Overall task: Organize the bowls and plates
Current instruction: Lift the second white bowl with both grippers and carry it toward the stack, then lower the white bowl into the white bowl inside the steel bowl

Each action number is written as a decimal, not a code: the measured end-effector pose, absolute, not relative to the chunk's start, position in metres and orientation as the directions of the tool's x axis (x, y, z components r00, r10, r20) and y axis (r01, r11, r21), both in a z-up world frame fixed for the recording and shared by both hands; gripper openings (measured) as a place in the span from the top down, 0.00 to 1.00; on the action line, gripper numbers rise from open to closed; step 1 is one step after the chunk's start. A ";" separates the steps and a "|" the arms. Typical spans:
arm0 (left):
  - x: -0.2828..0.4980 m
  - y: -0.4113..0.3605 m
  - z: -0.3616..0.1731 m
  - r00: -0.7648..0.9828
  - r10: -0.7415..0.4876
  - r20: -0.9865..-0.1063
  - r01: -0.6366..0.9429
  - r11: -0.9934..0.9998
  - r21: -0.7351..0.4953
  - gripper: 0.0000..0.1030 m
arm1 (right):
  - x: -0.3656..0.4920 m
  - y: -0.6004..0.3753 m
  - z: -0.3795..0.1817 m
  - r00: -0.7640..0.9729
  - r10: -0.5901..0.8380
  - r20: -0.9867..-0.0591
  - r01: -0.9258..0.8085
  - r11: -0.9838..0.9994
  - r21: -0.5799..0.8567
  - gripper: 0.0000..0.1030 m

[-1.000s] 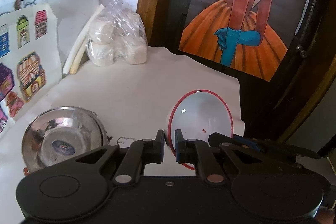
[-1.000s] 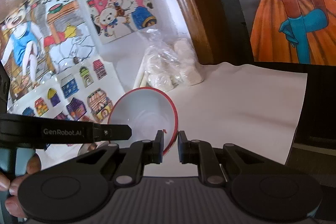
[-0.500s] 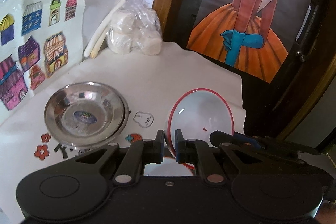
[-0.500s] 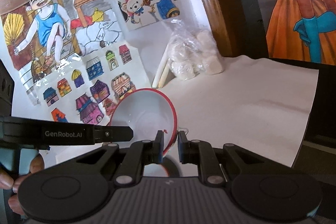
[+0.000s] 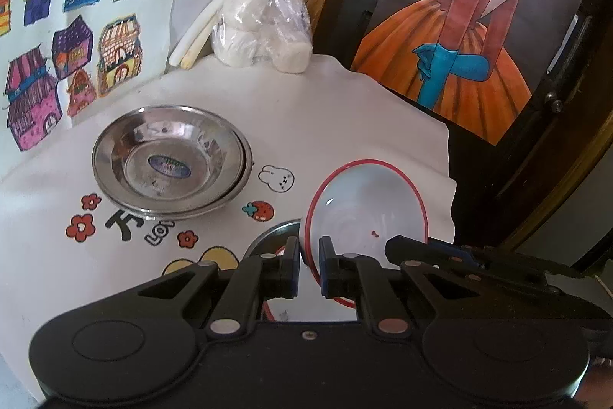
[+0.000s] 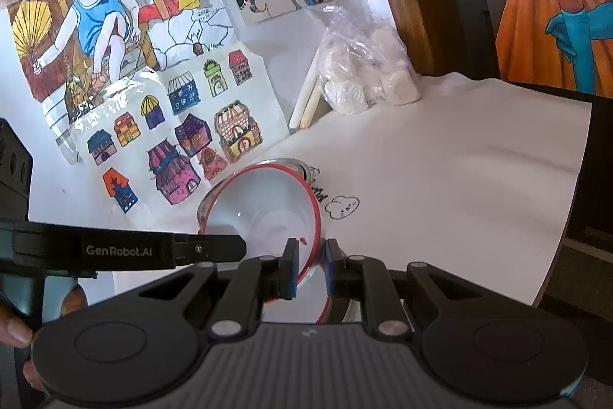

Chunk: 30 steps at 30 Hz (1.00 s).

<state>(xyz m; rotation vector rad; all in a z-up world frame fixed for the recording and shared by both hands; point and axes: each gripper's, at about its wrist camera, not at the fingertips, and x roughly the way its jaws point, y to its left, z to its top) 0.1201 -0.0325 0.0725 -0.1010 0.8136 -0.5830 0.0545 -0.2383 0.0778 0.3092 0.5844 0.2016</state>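
Tablecloth [image 5: 345, 110]; tilted bowl [image 5: 367, 202] facing claw [image 5: 309, 261].

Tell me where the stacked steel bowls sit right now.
In the left wrist view, the stacked steel bowls sit on the white cloth, left of the held red-rimmed white bowl and in front of the house drawings.

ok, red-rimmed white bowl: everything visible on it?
The red-rimmed white bowl looks like glossy enamel or plastic, white inside with a thin red lip and a small red fleck near the bottom. It is tilted, its opening toward both cameras. The left hand-held gripper and right hand-held gripper each pinch its rim on opposite sides. Beneath it another red-rimmed piece and a metal rim show partly.
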 end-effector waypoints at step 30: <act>0.114 -0.027 0.049 0.502 -0.496 -0.708 0.415 0.857 -0.306 0.89 | 0.059 -0.236 0.064 0.756 0.318 -0.572 -0.109 0.923 0.368 0.85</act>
